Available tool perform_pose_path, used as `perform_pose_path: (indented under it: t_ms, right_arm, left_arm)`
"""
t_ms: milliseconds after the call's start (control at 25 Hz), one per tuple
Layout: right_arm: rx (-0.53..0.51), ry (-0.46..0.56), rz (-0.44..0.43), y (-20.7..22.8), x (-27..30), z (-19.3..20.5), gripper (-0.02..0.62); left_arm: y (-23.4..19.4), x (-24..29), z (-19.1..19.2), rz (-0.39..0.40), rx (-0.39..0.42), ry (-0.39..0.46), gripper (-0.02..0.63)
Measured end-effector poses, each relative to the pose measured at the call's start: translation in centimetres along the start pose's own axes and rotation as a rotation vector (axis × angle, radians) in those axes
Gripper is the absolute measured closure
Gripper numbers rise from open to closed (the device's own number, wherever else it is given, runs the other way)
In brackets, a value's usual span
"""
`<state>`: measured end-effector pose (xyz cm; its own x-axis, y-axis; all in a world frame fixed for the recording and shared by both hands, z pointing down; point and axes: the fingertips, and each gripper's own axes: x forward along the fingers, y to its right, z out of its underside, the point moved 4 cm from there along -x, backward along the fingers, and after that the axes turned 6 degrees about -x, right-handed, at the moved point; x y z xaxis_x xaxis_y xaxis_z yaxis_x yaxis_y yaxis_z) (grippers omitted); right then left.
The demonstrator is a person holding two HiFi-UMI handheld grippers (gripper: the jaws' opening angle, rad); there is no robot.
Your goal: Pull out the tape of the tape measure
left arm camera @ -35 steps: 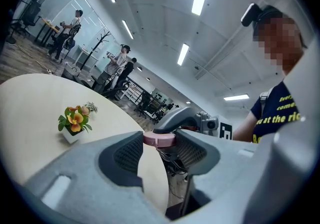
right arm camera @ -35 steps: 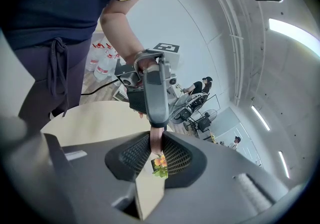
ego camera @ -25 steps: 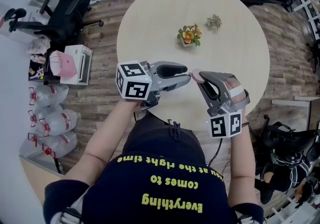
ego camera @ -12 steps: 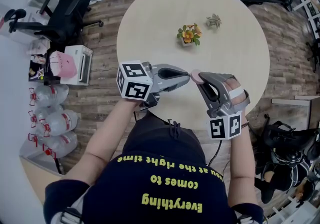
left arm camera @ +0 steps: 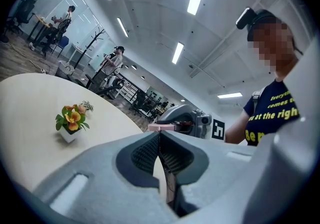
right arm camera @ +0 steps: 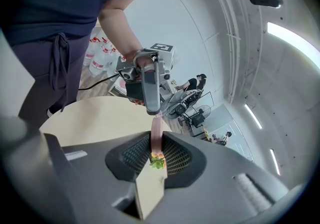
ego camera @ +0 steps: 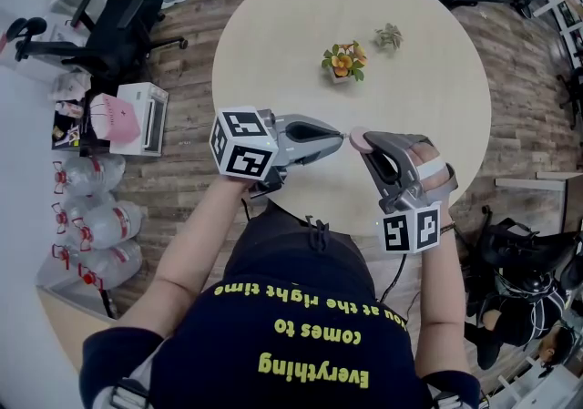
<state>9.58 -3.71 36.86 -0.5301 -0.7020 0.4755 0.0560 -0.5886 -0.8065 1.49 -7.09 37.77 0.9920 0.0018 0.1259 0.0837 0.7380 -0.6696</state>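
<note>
Just over the near edge of the round beige table [ego camera: 428, 70], the two grippers meet tip to tip. The right gripper [ego camera: 370, 147] reaches from the near right toward the far left. Its jaws are clamped on a small pink tape measure [ego camera: 357, 137]. In the right gripper view the case stands edge-on between the ribbed pads, which press on its two flat faces.

The left gripper [ego camera: 340, 136] comes in from the left, roughly level. Its jaws are brought fully together, and their tips touch the left edge of the pink case. Whether they pinch the end of the tape there cannot be told.

Farther back on the table stands a small white pot of orange and yellow flowers [ego camera: 342, 64]. To its right is a smaller pale green plant [ego camera: 390, 38]. Both are well apart from the grippers.

On the wooden floor [ego camera: 182, 179] to the left lie packs of water bottles [ego camera: 86, 216]. A black office chair [ego camera: 118, 29] stands farther back.
</note>
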Motion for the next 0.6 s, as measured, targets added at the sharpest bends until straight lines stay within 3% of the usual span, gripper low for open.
perform_pose_path:
  t_ms: [600]
  right_arm:
    - [0.013, -0.1, 0.007, -0.1, -0.7, 2.7, 0.512]
  left_arm:
    - [-1.3, -2.0, 0.3, -0.052, -0.036, 0.004, 0.601]
